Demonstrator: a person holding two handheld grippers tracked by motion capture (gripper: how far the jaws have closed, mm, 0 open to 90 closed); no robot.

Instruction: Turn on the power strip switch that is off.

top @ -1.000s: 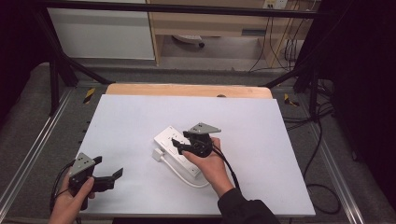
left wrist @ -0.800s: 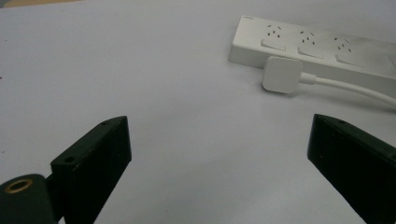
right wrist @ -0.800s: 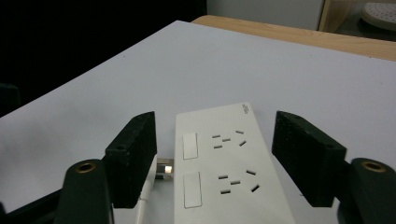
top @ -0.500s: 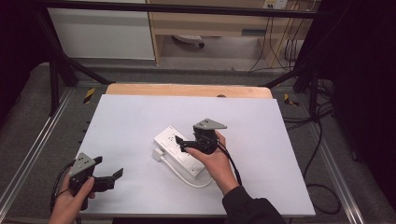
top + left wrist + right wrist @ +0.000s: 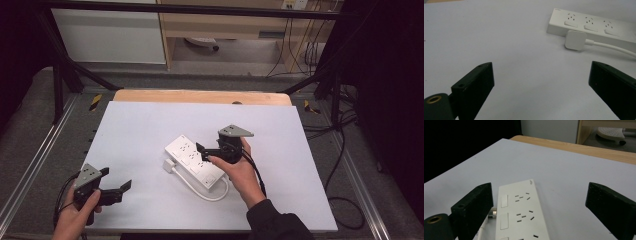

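A white power strip [image 5: 192, 160] lies slantwise in the middle of the white table [image 5: 145, 125]. Its white plug [image 5: 169, 165] rests on the table against the strip's near side, and the cable [image 5: 210, 194] loops round the front. My right gripper [image 5: 204, 153] hovers just above the strip's right part. Its jaws have just been opening and now stand wide, with nothing pressed between them; the strip [image 5: 520, 220] lies below them. My left gripper [image 5: 116, 178] stays low at the front left, open and empty, facing the plug [image 5: 575, 40] and the strip [image 5: 596, 27].
A wooden board edge [image 5: 200, 96] runs along the table's back. Metal frame rails [image 5: 40, 160] flank both sides, and black cables [image 5: 340, 150] trail on the floor at the right. Bare white surface lies between the left gripper and the strip.
The right gripper has drifted right and slightly up over the power strip, and its jaws have spread wider. The left gripper, the strip and the plug have not moved.
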